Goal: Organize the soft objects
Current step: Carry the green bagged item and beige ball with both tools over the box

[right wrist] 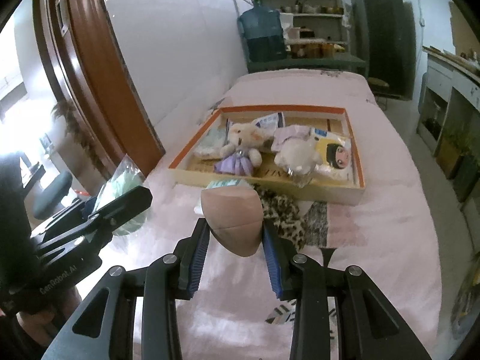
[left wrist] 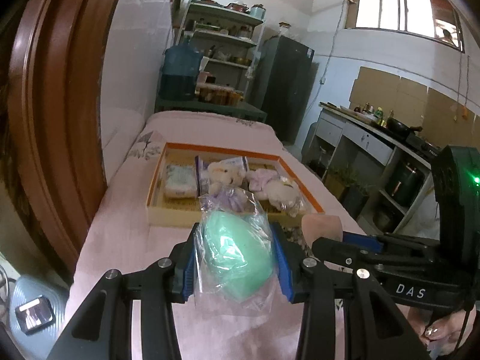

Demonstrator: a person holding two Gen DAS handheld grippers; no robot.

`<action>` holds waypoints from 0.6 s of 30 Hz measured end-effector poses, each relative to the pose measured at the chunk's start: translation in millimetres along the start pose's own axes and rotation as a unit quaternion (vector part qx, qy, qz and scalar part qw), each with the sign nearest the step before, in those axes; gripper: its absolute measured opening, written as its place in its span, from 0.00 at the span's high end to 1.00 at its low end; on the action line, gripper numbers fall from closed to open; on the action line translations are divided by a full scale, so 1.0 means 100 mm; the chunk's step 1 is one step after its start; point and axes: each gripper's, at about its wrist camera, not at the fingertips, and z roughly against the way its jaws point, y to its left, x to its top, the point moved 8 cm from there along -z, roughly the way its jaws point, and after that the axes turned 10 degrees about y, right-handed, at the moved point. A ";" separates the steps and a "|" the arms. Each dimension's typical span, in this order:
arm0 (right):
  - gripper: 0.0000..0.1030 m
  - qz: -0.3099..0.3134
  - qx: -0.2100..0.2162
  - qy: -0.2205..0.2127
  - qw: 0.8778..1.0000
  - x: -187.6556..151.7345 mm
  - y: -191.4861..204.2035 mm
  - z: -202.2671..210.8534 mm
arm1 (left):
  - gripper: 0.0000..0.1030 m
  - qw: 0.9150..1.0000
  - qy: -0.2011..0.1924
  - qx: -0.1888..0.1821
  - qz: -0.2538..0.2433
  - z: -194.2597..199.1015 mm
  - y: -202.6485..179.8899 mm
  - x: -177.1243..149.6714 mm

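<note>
Left wrist | left tongs (left wrist: 234,258) grip green sponge (left wrist: 237,258) | right tongs (right wrist: 235,240) grip tan sponge (right wrist: 234,219)

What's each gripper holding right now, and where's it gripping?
Left gripper pinches the bagged green sponge across its sides. Right gripper grips the pink sponge at its narrow lower end.

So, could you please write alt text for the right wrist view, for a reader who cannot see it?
The right gripper holds a beige sponge above a pink bedcover. Ahead lies an orange-rimmed tray with two plush toys and packets. The left gripper, at left, holds a green sponge in a bag.
</note>
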 end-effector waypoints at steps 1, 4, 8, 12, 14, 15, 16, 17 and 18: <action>0.64 0.001 -0.001 -0.002 1.000 0.02 0.00 0.01 | 0.58 1.000 -0.001 0.000 -0.001 0.00 -0.01 0.03; 0.64 0.001 -0.001 -0.006 1.000 0.09 -0.02 0.02 | 0.58 1.000 -0.005 0.002 0.000 0.00 -0.01 0.12; 0.64 0.001 -0.001 -0.011 1.000 0.19 -0.06 0.01 | 0.58 1.000 -0.010 0.007 0.001 -0.02 0.00 0.22; 0.64 -0.001 0.000 -0.017 1.000 0.29 -0.12 0.02 | 0.58 1.000 -0.017 0.014 -0.002 -0.04 0.00 0.36; 0.64 -0.003 0.001 -0.020 1.000 0.35 -0.14 0.01 | 0.58 1.000 -0.020 0.017 -0.002 -0.06 0.01 0.42; 0.64 -0.003 0.001 -0.021 1.000 0.37 -0.15 0.01 | 0.58 1.000 -0.020 0.019 -0.002 -0.07 0.01 0.44; 0.64 -0.003 0.000 -0.022 1.000 0.39 -0.16 0.01 | 0.58 1.000 -0.020 0.022 -0.002 -0.09 0.02 0.47; 0.64 -0.004 0.000 -0.024 1.000 0.42 -0.17 0.01 | 0.58 1.000 -0.020 0.023 -0.003 -0.10 0.02 0.48; 0.64 -0.004 0.000 -0.024 1.000 0.45 -0.19 0.01 | 0.58 1.000 -0.018 0.025 -0.003 -0.12 0.03 0.50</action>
